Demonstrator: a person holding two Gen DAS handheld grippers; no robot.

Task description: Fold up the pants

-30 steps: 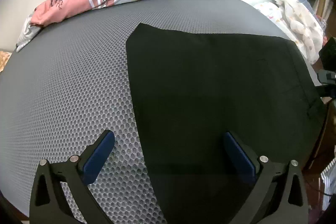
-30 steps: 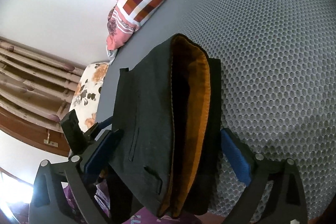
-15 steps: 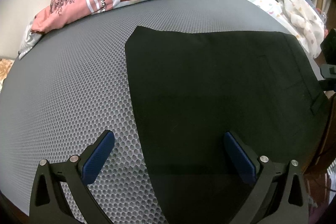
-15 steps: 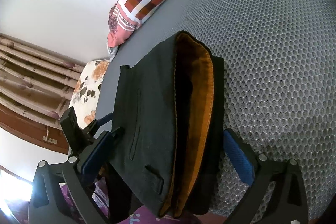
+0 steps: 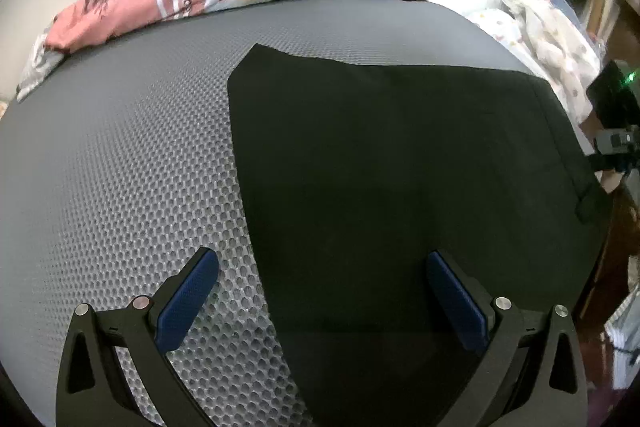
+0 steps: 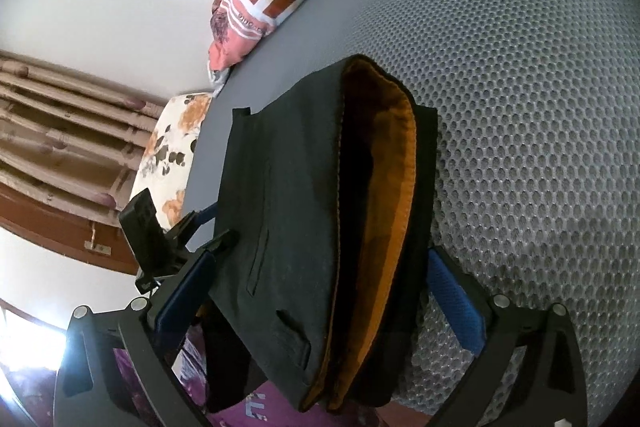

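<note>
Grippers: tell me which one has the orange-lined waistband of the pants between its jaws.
The right gripper: the pants' open waistband, showing orange lining, sits between its jaws. The left gripper faces only plain black cloth.

Left gripper (image 5: 322,291): jaws spread wide, nothing between the blue pads (image 5: 188,301); black fingers enter from the lower corners of the left wrist frame. It also shows at the left edge of the right wrist frame.

Right gripper (image 6: 320,291): jaws wide apart, blue pads (image 6: 456,307) low in frame, not clamped.
</note>
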